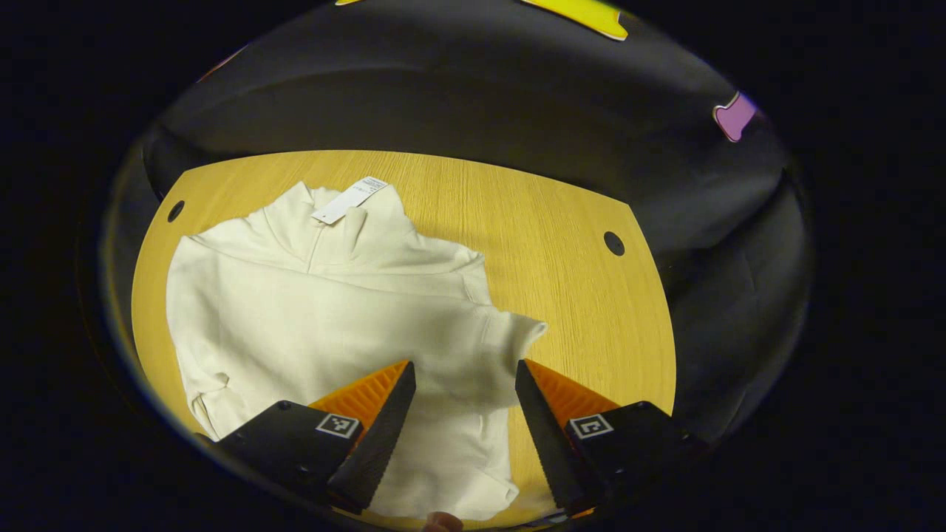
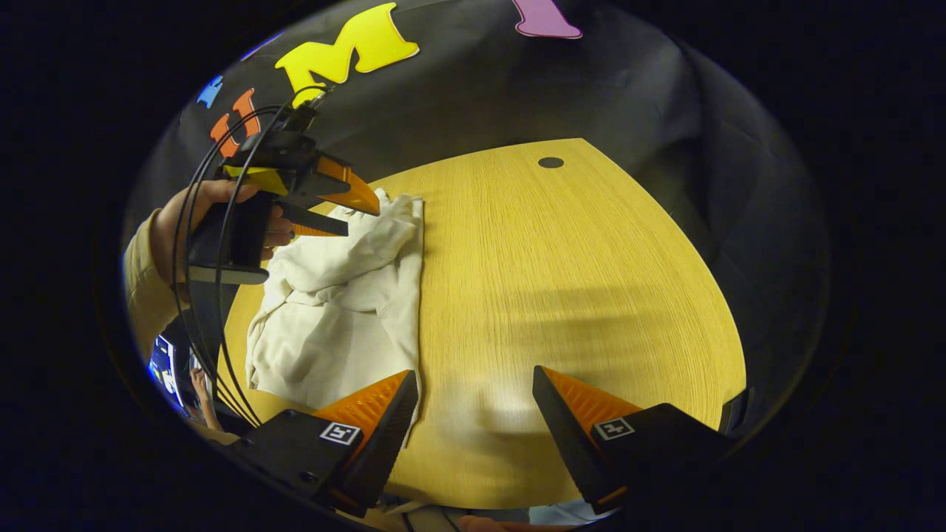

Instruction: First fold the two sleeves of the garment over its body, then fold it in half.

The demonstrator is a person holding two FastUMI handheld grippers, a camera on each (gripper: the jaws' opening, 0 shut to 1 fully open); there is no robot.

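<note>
A cream-white garment point(image 1: 310, 318) lies on the wooden table point(image 1: 584, 295), collar at the far side with a paper tag point(image 1: 349, 199) on it. One sleeve is folded across its body, the cuff end pointing right. My left gripper point(image 1: 465, 369) hovers open above the garment's near right part, nothing between its fingers. In the right gripper view the garment point(image 2: 332, 318) lies bunched at the left, with the left gripper point(image 2: 362, 222) open above its far end. My right gripper point(image 2: 473, 377) stands open over bare table point(image 2: 576, 281), just right of the garment's edge.
A hand point(image 2: 192, 214) in a beige sleeve point(image 2: 144, 288) holds the left gripper, black cables looping off it. Round holes point(image 1: 613, 242) point(image 2: 550, 162) mark the tabletop near its far edge. Black cloth walls stand behind the table.
</note>
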